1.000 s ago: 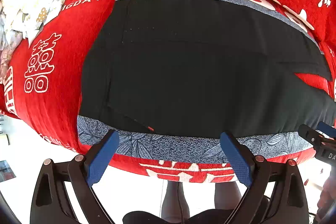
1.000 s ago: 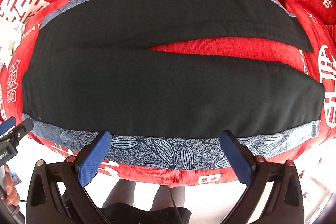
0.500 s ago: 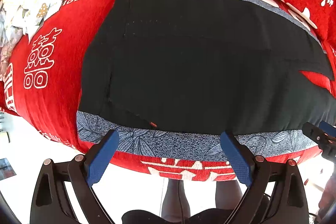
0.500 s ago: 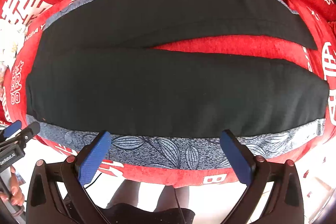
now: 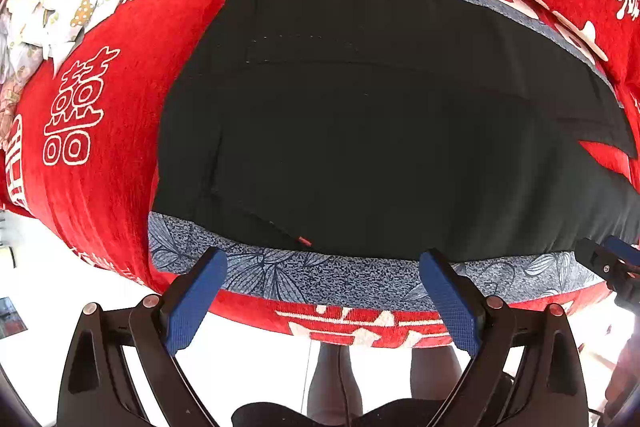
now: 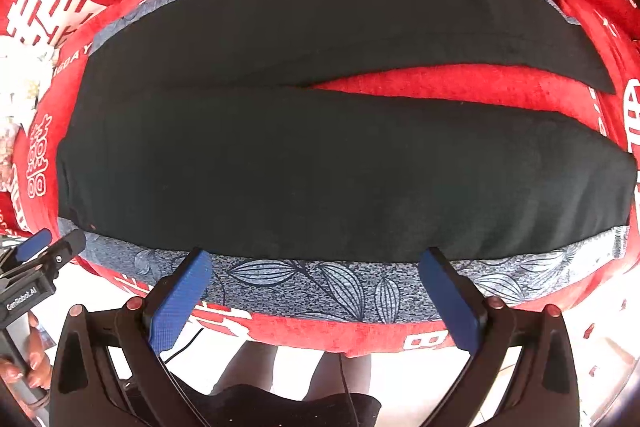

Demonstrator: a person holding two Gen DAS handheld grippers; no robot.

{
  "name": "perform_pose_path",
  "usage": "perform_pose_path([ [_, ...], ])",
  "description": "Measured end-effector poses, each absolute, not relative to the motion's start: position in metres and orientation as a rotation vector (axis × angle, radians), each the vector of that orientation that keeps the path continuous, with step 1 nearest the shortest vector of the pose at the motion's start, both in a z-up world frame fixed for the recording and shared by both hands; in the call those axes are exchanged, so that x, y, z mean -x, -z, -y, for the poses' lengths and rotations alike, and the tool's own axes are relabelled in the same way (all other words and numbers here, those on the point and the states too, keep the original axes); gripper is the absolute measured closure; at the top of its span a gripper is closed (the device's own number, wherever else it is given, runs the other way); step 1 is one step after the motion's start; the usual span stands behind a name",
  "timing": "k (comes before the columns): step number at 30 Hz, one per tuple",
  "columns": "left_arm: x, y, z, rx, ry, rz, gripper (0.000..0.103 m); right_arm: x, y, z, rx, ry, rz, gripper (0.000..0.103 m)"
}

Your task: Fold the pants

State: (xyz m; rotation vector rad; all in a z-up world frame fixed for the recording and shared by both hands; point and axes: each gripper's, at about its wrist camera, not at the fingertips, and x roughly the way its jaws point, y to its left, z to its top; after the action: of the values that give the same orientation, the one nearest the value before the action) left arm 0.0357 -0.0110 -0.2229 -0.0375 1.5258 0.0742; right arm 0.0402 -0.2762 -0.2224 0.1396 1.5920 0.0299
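Pants (image 6: 320, 167) flat on the red blanket (image 5: 120, 107).
Left gripper (image 5: 324, 259) and right gripper (image 6: 320, 259) hover at the near edge, fingers spread, empty.

a plush red blanket with white characters and lettering (image 5: 120, 115) is covering the surface. a grey-blue leaf-patterned cloth (image 6: 320, 287) is lying across it. a crumpled white floral fabric (image 5: 52, 15) is sitting at the far left edge.
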Motion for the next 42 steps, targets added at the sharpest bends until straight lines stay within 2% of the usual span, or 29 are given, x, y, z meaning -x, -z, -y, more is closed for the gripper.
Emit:
perform_pose_path([
  [15,-0.031,0.223,-0.006,0.099,-0.076,-1.522,0.005,-0.041,0.223,0.274,-0.240,-0.105,-1.594,0.000],
  [22,-0.025,0.221,-0.039,0.257,-0.010,-1.485,0.005,-0.040,0.225,0.269,-0.459,-0.230,-1.587,0.000],
  [23,-0.023,0.223,-0.048,0.288,0.000,-1.486,0.005,-0.039,0.226,0.268,-0.503,-0.260,-1.584,0.005],
  [24,-0.019,0.225,-0.056,0.315,0.007,-1.488,0.008,-0.038,0.228,0.266,-0.552,-0.302,-1.583,0.015],
  [26,-0.012,0.233,-0.069,0.366,0.018,-1.500,0.016,-0.033,0.235,0.261,-0.614,-0.358,-1.599,0.029],
  [33,0.025,0.270,-0.095,0.509,0.033,-1.535,0.016,0.012,0.291,0.232,-0.794,-0.509,-1.713,0.029],
  [39,0.020,0.295,-0.104,0.672,0.025,-1.534,0.016,0.021,0.334,0.203,-1.021,-0.572,-1.677,0.029],
  [42,0.014,0.293,-0.105,0.704,0.041,-1.498,0.016,0.025,0.324,0.194,-1.042,-0.597,-1.623,0.029],
])
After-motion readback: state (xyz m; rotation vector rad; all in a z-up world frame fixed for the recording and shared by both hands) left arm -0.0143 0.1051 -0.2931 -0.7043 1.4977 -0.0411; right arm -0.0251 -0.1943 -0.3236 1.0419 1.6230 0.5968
